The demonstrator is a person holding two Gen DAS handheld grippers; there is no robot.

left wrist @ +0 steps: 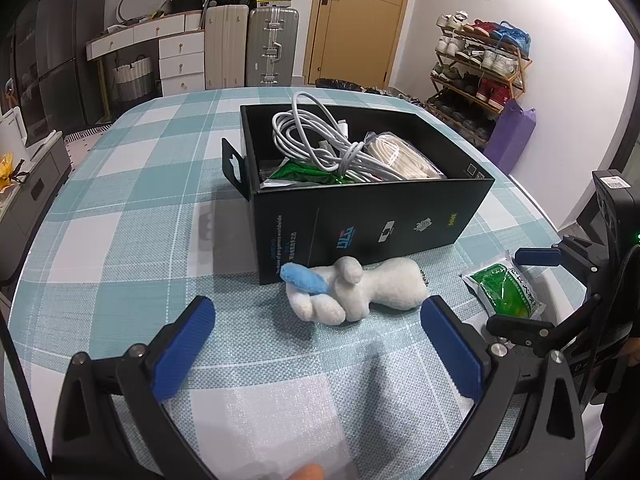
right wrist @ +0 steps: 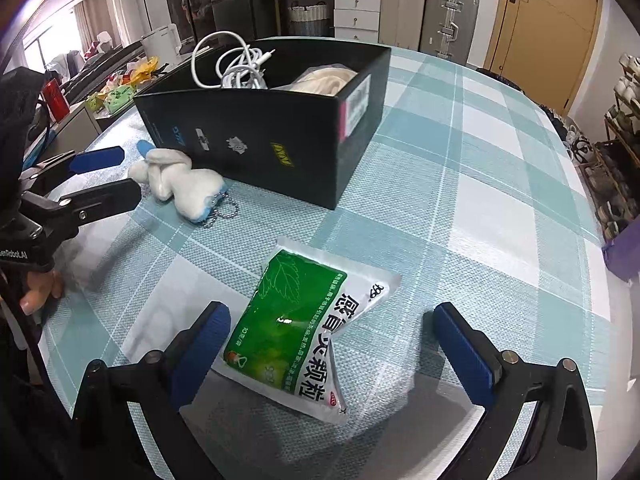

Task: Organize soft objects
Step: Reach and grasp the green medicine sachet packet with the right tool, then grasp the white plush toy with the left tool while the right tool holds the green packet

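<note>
A white plush toy (left wrist: 360,290) with a blue ear lies on the checked tablecloth against the front wall of a black box (left wrist: 372,216). My left gripper (left wrist: 316,344) is open just in front of the toy, empty. A green and white sachet (right wrist: 304,328) lies flat between the open jaws of my right gripper (right wrist: 332,344), not gripped. The sachet also shows in the left wrist view (left wrist: 504,288), with the right gripper (left wrist: 532,292) around it. The toy (right wrist: 180,184), the box (right wrist: 272,132) and the left gripper (right wrist: 108,180) show in the right wrist view.
The box holds white cables (left wrist: 320,140), a cream rope bundle (left wrist: 400,156) and a green packet (left wrist: 304,172). The toy has a bead chain (right wrist: 220,216). A shoe rack (left wrist: 476,68) and suitcases (left wrist: 272,48) stand beyond the table.
</note>
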